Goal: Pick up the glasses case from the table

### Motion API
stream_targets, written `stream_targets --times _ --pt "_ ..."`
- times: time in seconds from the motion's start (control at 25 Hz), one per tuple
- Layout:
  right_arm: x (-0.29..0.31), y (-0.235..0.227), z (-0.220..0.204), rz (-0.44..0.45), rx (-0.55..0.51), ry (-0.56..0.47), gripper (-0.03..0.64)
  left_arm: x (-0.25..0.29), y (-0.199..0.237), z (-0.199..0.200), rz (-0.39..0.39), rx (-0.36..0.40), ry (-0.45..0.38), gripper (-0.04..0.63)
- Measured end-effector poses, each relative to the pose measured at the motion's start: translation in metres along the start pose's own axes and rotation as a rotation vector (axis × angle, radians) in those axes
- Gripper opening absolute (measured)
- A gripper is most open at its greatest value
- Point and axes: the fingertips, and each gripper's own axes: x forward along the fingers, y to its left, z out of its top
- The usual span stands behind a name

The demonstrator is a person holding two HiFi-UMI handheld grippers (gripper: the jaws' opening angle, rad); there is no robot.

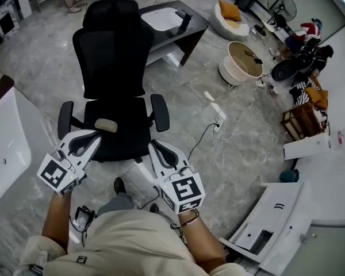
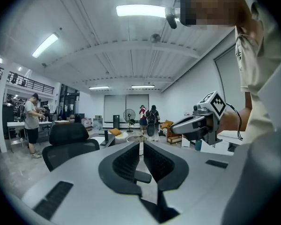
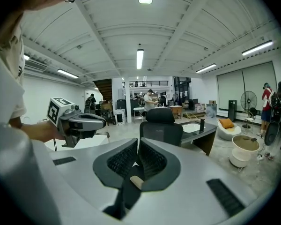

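While no glasses case shows in any view, the left gripper (image 1: 93,139) and right gripper (image 1: 157,149) hang side by side just short of the black office chair (image 1: 115,68), jaws pressed together and empty, apparently because nothing to grasp is yet within reach.

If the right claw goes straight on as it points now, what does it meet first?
Probably the office chair, directly ahead of the right claw; nothing shows between them, but depth is unclear.

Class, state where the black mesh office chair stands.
In the head view, the black mesh office chair stands left of centre on the grey floor, just beyond the left hand-held gripper and right hand-held gripper, with a dark desk behind it.
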Motion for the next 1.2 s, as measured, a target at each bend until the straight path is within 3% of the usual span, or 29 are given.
stream_targets --times 0.32,0.56,0.88,1.2 --pt "0.043 0.011 0.011 -0.047 -0.01 0.024 0.031 -0.004 0.053 -0.005 -0.045 -0.012 -0.028 0.041" --pt "0.074 0.019 0.02 -0.042 -0.029 0.052 0.038 -0.015 0.091 -0.007 -0.031 -0.034 -0.043 0.041" --pt "0.113 0.027 0.024 0.02 -0.033 0.057 0.063 -0.03 0.123 -0.021 0.019 -0.062 -0.017 0.041" --pt "0.157 0.035 0.018 0.139 -0.031 0.073 0.103 -0.051 0.15 -0.034 0.121 -0.079 0.015 0.041"
